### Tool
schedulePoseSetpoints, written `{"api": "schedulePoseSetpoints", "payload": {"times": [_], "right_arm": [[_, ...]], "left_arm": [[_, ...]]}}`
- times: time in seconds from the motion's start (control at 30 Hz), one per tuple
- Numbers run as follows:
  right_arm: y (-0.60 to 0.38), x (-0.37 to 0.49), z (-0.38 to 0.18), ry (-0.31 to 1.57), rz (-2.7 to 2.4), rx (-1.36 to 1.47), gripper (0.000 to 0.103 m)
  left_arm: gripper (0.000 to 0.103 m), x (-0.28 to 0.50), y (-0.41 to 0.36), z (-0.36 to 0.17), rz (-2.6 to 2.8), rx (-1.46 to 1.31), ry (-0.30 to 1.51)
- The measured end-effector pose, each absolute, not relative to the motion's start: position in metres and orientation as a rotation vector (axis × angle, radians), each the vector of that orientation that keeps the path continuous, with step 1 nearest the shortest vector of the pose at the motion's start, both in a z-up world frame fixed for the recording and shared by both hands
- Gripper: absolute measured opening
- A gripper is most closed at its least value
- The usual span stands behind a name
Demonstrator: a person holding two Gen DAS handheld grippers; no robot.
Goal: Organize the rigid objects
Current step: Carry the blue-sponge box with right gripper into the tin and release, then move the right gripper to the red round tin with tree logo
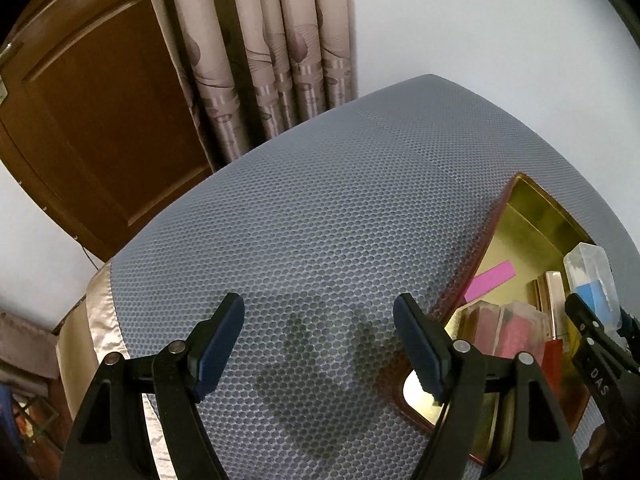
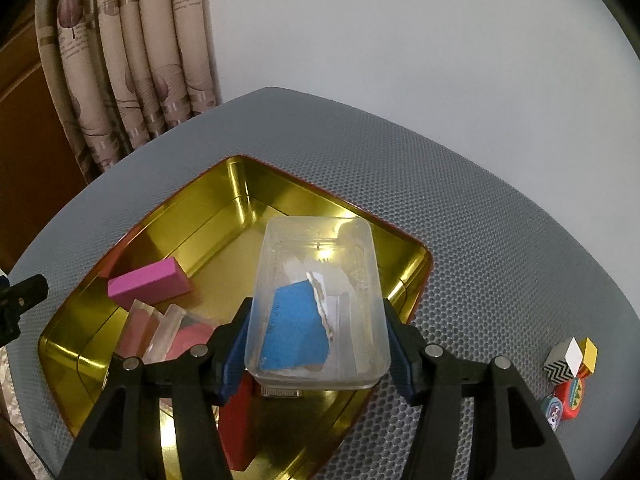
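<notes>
left wrist view. nearest: left gripper (image 1: 319, 340), jaws spread wide with nothing between them, hanging over bare grey mesh table cover (image 1: 320, 208). at right edge: gold tin tray (image 1: 532, 216), red-rimmed, partly in view, holding a pink block (image 1: 490, 280), clear cases with pink contents (image 1: 500, 328) and a gold-capped red tube (image 1: 554, 320). the right gripper's black arm shows at far right carrying the clear plastic box (image 1: 592, 280).

right wrist view. nearest: right gripper (image 2: 316, 344), pads pressed on both long sides of the clear plastic box (image 2: 316, 300), gripping it above the tray's (image 2: 240, 184) near half. box: rigid, cloudy-transparent, rounded corners, a blue piece and whitish scraps inside; whether it touches the tray floor cannot be told. also in tray: pink block (image 2: 150, 282), clear cases (image 2: 160, 330), a red item (image 2: 240, 420) under the gripper.

progress, judged: several items stowed; box arriving, not released. left out on cover at right: patterned cube (image 2: 572, 358) and small round painted pieces (image 2: 566, 400).
</notes>
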State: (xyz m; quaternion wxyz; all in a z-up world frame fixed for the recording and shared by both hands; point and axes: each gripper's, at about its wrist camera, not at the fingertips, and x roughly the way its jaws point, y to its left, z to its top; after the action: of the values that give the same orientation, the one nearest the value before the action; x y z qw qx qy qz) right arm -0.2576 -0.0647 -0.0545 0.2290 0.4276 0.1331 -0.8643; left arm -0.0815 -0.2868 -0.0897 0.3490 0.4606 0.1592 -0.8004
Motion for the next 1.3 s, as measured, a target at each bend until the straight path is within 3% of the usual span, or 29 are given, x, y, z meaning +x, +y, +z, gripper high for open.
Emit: {"api": "schedulePoseSetpoints", "payload": {"times": [0.53, 0.93, 1.3], "right_arm": [[-0.033, -0.231, -0.026, 0.258, -2.410, 1.126, 0.066], [0.106, -0.222, -0.028, 0.131, -2.632, 1.183, 0.066], [0.207, -0.250, -0.067, 0.008, -2.775, 1.334, 0.065]], "left_arm": [[0.074, -0.077, -0.284, -0.089, -2.078, 1.170, 0.401], [0.075, -0.076, -0.276, -0.083, -2.107, 1.155, 0.351], [0.075, -0.077, -0.266, -0.083, -2.130, 1.156, 0.311]]}}
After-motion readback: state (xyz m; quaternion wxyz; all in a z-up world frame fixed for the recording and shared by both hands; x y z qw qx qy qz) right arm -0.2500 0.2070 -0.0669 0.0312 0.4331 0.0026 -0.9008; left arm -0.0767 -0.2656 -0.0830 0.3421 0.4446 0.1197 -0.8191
